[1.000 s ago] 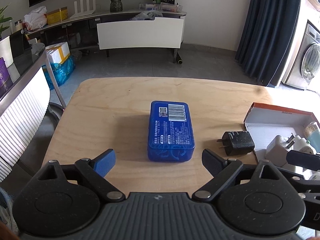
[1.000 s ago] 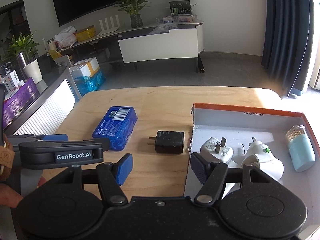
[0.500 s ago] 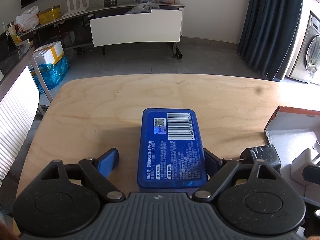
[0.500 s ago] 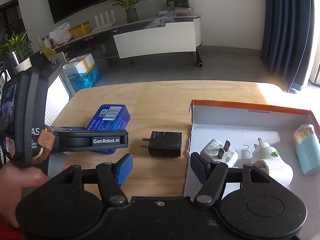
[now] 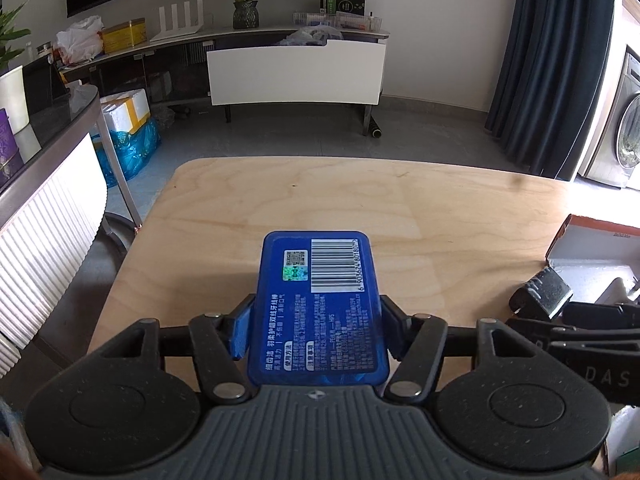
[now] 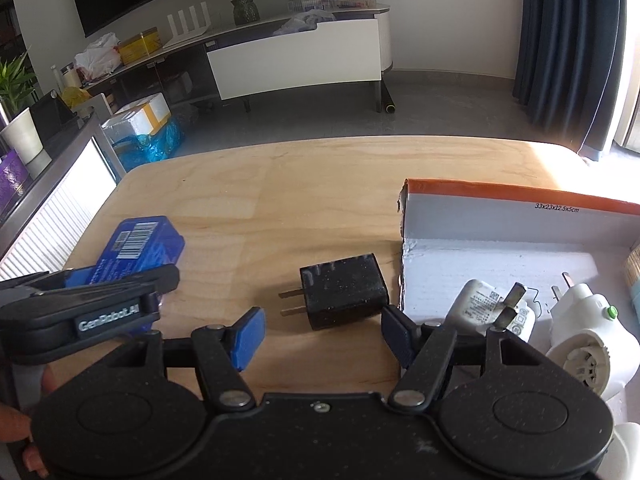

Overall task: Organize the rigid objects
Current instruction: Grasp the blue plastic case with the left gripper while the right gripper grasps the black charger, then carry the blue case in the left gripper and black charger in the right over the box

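Left tongs (image 5: pixel 316 334) have just closed onto the tin (image 5: pixel 318 312); right tongs (image 6: pixel 322 330), open, straddle the charger (image 6: pixel 344 290). Next: lift the tin rightward to the box (image 6: pixel 520 200).

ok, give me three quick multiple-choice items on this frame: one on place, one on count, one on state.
1. Where is the black charger?
A. inside the box
B. on the table, left of the box
C. on top of the blue case

2. How many white plugs lie in the box?
A. none
B. two
C. five

3. What is the left hand-held gripper doing?
A. shut on the blue case
B. open over a bare table
C. holding the charger

Answers:
1 B: the charger sits on the table just outside the box's left wall.
2 B: a flat white plug and a round white plug show inside.
3 A: its pads press both long sides of the blue case, its jaws having just closed.
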The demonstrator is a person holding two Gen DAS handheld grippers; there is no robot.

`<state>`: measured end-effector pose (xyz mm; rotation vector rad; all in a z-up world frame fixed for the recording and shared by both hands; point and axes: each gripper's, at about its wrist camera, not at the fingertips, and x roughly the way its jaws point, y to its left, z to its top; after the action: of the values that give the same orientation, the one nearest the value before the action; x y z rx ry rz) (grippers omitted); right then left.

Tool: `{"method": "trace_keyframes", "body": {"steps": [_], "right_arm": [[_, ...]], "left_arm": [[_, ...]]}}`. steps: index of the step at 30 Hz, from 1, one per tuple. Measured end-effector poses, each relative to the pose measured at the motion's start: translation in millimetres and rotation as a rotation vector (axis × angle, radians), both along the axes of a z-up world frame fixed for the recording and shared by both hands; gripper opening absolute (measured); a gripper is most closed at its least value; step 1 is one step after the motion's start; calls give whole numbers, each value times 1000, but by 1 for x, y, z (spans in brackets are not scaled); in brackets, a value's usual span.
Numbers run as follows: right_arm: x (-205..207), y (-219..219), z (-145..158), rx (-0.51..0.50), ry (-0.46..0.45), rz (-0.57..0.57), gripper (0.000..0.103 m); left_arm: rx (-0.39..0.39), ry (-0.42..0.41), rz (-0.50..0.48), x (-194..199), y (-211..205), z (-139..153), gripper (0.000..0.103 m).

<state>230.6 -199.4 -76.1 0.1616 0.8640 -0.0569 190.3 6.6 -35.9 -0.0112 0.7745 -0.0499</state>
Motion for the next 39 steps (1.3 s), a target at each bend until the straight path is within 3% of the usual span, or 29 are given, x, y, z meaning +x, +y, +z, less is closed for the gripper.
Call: {"method": "trace_keyframes", "body": {"steps": [5, 10, 12, 13, 21, 26, 28, 30, 32, 34, 39], "right_arm": [[5, 11, -6, -107, -19, 52, 84], [7, 5, -5, -94, -13, 66, 83], [7, 6, -3, -83, -22, 78, 49], [7, 6, -2, -92, -21, 78, 45], [-8, 8, 7, -59, -52, 102, 44], [-21, 23, 3, -53, 12, 177, 44], [-22, 32, 2, -98, 2, 172, 46], [-18, 36, 0, -98, 2, 166, 62], [-13, 37, -1, -88, 0, 152, 64], [-9, 38, -1, -94, -12, 143, 47], [-15, 41, 4, -105, -28, 152, 44]], "left_arm": [[-38, 13, 13, -11, 3, 0, 63], [-46, 8, 14, -18, 3, -1, 63], [-56, 7, 12, -18, 3, 0, 63], [-58, 4, 12, -19, 4, 1, 63], [-67, -2, 15, -29, 8, 4, 63], [-63, 4, 16, -39, 8, 2, 63], [-64, 11, 16, -40, 8, 0, 63], [-60, 11, 13, -41, 8, 0, 63], [-58, 4, 14, -42, 8, 2, 63], [-58, -3, 18, -42, 9, 3, 63], [-59, -17, 29, -46, 9, 6, 63]]}}
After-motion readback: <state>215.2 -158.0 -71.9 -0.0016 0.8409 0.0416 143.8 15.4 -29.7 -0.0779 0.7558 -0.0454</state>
